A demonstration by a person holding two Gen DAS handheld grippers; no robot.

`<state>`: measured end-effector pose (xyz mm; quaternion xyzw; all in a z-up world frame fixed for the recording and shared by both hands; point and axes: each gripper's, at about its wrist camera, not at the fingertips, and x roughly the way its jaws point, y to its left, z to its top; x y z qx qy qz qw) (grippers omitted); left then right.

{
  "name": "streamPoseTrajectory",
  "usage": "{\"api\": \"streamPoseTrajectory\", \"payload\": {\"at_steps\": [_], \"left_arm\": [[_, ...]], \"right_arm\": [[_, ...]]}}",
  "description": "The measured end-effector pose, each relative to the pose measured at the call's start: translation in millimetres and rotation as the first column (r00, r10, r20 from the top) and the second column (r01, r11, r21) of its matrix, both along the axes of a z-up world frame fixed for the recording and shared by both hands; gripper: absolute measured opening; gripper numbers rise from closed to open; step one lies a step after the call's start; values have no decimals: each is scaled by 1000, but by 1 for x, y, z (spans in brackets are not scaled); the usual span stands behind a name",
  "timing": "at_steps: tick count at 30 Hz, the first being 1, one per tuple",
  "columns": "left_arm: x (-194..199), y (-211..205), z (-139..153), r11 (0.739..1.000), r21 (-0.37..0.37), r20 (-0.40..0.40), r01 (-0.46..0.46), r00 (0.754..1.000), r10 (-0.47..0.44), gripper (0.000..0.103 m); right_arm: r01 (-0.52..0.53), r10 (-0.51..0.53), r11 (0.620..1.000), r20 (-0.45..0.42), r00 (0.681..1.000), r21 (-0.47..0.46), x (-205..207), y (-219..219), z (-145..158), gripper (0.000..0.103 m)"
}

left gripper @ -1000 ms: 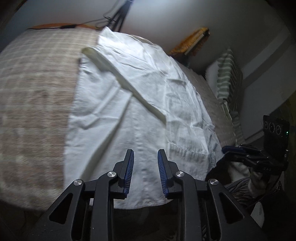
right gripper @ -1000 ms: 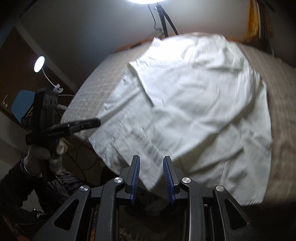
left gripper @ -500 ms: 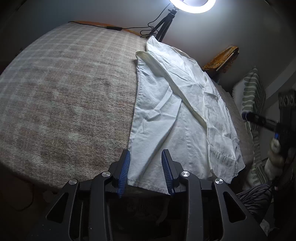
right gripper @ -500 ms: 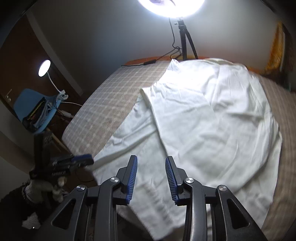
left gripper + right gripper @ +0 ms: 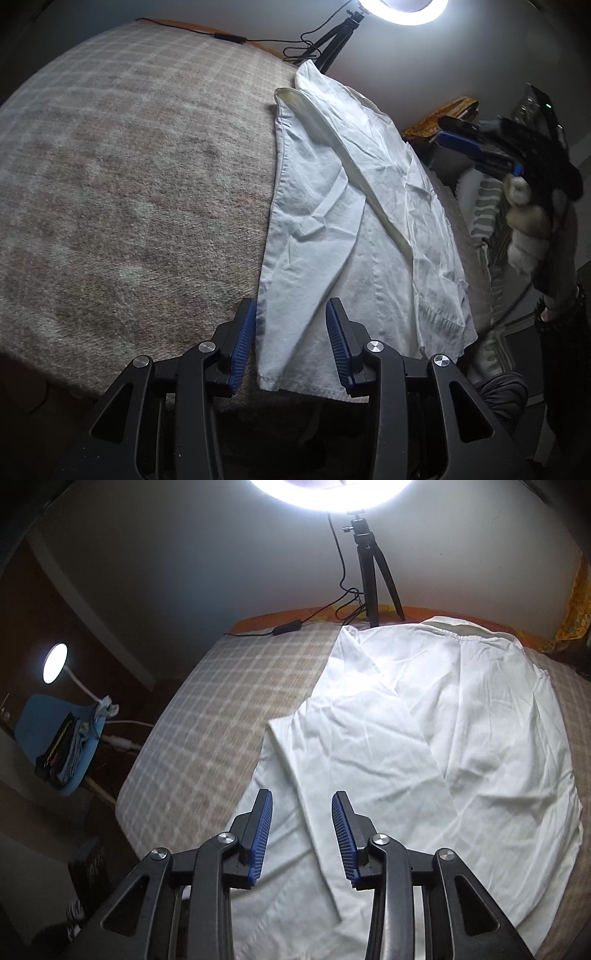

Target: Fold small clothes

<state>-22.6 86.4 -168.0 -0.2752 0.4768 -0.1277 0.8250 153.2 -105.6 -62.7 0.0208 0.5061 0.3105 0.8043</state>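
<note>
A ring light on a tripod (image 5: 371, 565) is stood at the far edge of the checked blanket (image 5: 122, 177). A white shirt (image 5: 424, 738), creased and partly folded, is laid flat on it. Left gripper (image 5: 291, 345) and right gripper (image 5: 302, 834) are held above its near hem, jaws just widened, nothing gripped.

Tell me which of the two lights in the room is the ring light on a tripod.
The big bright ring light at the top, on the black tripod at the bed's far edge. The other, a small round lamp, sits on a bendy white neck at left.
</note>
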Motion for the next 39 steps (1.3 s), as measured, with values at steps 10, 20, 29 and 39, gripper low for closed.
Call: {"api": "streamPoseTrajectory", "payload": {"at_steps": [10,20,29,39], "left_arm": [[6,-9,2,993,-81,24,87,996,-85,9],[2,-29,12,983,-68,103,169,982,-161,5],[5,-41,15,981,-70,124,183,977,-174,5],[6,-47,18,978,-75,143,194,973,-182,4]], "right_arm": [[30,-36,998,-94,995,-61,74,68,-23,39],[-30,-3,964,-121,993,-265,95,149,-66,39],[-86,35,891,-122,992,-446,93,192,-85,40],[-101,42,855,-127,991,-508,86,194,-100,20]]}}
